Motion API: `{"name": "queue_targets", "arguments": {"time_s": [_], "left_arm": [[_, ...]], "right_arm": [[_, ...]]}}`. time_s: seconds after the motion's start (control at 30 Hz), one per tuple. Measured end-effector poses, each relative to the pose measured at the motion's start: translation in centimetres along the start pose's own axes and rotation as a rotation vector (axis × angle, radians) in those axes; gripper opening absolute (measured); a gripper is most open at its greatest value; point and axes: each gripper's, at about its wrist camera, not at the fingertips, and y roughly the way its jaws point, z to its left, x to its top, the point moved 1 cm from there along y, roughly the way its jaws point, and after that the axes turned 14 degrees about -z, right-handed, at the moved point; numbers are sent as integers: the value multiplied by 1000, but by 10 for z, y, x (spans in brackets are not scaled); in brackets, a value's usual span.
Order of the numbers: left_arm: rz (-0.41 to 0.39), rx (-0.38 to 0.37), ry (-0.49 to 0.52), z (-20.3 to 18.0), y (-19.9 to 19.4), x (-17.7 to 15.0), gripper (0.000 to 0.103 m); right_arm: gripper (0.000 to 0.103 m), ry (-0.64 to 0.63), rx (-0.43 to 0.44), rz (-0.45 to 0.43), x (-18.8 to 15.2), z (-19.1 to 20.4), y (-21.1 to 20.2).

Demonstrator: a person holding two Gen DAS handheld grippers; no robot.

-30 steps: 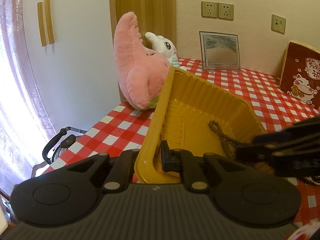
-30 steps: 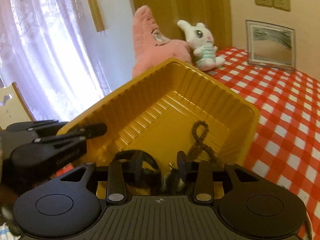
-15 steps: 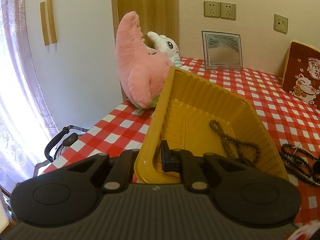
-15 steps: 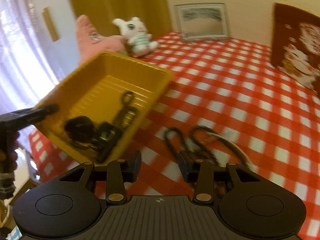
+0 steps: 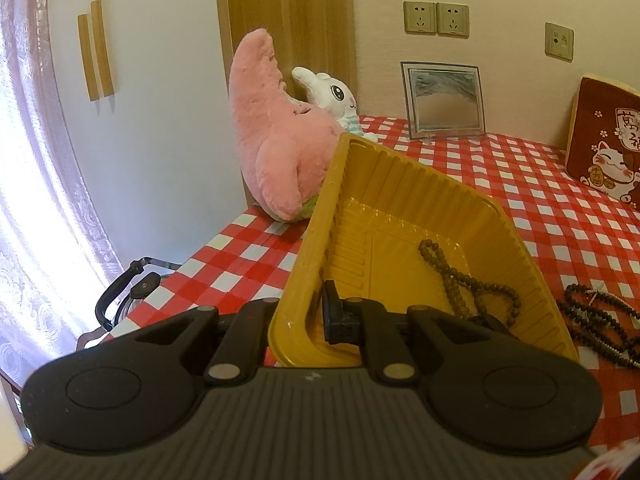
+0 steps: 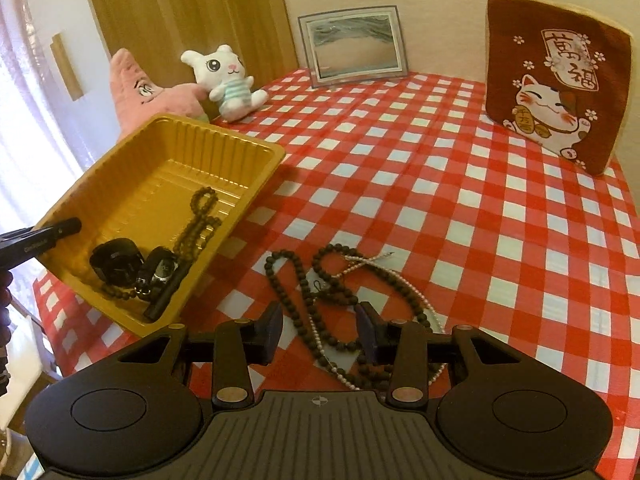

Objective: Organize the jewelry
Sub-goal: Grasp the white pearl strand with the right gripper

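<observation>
Two tangled strands, dark wooden beads (image 6: 320,280) and white pearls (image 6: 384,276), lie just beyond the right claw (image 6: 320,330), its jaws apart, while the left claw (image 5: 310,312) clamps the yellow ribbed plastic tray (image 6: 256,152) beside them.

left wrist cam sits low, close behind the yellow tray (image 5: 420,216), facing the back wall. right wrist cam looks down over the worktop (image 6: 460,184). both share tray, plush toys (image 6: 224,76).

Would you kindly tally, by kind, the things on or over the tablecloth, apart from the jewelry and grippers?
Plush toys: 2, pink and white
Tray: 1
Picture frame: 1
Cushion: 1
Total: 5
</observation>
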Motion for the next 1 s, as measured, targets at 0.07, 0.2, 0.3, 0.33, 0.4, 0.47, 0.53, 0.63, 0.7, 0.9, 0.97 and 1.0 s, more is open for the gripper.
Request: {"name": "queue_targets", "arguments": {"time_s": [0.07,0.2,0.3,0.33,0.4,0.47,0.53,0.63,0.7,0.9,0.97,1.0], "left_arm": [[1,1,1,0,-1,0,10],[3,3,4,-1,-1,0,10],[4,3,3,-1,-1,0,10],[4,3,3,-1,-1,0,10],[3,2,5,-1,-1,0,10],[3,3,3,-1,-1,-1,10],[4,3,3,-1,-1,0,10],[4,2,4,-1,-1,0,10],[4,2,3,-1,-1,0,10],[3,2,3,-1,-2,0,10],[3,2,4,-1,-1,-1,10],[4,2,3,-1,-1,-2,10]], "right_arm": [[41,0,1,2,1,-2,1],[41,-15,-10,9,-1,-5,0],[41,-16,-28,18,-5,-12,-2],[41,-13,-34,22,-6,-15,-3],[41,-12,-48,27,-9,-21,-5],[41,-17,-70,36,-13,-28,-7],[41,-12,-89,42,-16,-36,-9],[41,-5,-125,46,-18,-49,-11],[41,-5,-139,46,-17,-56,-9],[41,-34,-127,33,-10,-68,3],[41,-62,-109,27,-7,-66,10],[41,-75,-99,26,-5,-66,15]]}}
